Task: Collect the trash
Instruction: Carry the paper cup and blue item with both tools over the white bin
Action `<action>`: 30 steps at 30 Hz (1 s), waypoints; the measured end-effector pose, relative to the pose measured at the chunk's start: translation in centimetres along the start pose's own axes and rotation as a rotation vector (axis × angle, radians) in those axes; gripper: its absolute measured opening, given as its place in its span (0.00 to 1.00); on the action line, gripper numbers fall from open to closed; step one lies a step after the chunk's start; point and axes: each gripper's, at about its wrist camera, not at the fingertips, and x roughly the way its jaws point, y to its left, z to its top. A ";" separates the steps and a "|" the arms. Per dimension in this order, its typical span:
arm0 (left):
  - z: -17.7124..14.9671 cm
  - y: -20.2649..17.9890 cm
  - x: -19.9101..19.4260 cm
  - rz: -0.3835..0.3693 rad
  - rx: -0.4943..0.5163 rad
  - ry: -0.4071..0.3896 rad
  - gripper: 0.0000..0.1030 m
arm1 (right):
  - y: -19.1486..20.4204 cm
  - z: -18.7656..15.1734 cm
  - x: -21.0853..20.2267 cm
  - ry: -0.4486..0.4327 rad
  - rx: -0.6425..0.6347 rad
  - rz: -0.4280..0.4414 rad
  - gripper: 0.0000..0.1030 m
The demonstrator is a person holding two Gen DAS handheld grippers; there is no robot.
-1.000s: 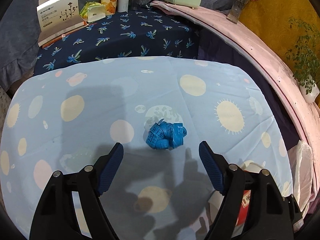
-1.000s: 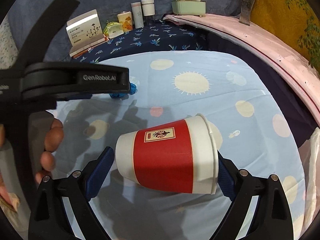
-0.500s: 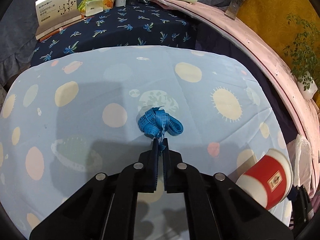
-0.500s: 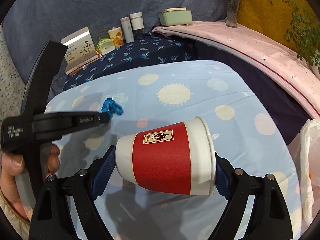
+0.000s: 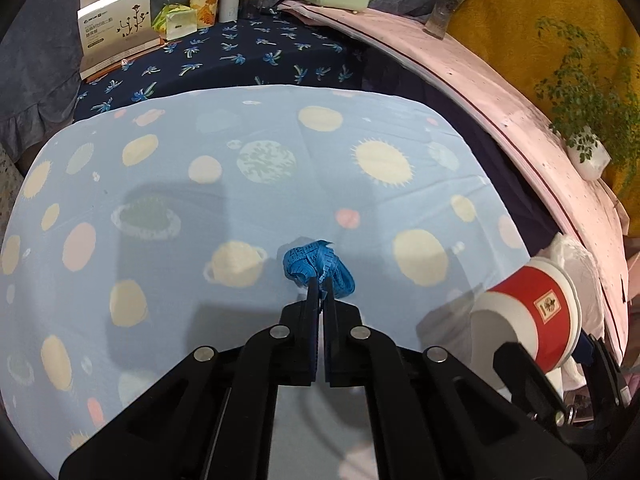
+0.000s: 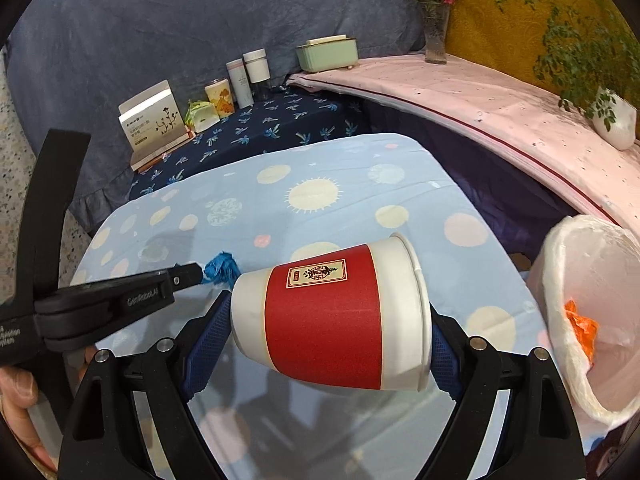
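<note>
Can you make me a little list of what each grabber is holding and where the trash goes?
left gripper: shut, pinching the blue crumpled scrap
right gripper: clamped on the red and white paper cup, which lies sideways between its pads
bin: white-lined trash bin at the right, beside the table
already in bin: orange scrap
table: light blue cloth with suns and planets

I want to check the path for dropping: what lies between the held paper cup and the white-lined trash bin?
Nothing lies there. The right wrist view shows only bare tablecloth between the paper cup and the trash bin.
</note>
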 end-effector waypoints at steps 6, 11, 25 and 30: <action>-2.3 -3.1 -2.2 -0.025 0.031 -0.008 0.01 | -2.1 -0.9 -3.3 -0.039 0.029 -0.018 0.80; -3.7 -6.2 -3.9 -0.046 0.074 -0.017 0.01 | -4.2 -1.5 -5.8 -0.071 0.061 -0.036 0.80; -5.8 -15.4 -6.8 -0.127 0.213 -0.041 0.00 | -11.1 -1.9 -11.5 -0.174 0.160 -0.104 0.80; -6.0 -18.5 -7.2 -0.152 0.260 -0.047 0.00 | -13.7 -1.8 -13.2 -0.212 0.193 -0.138 0.80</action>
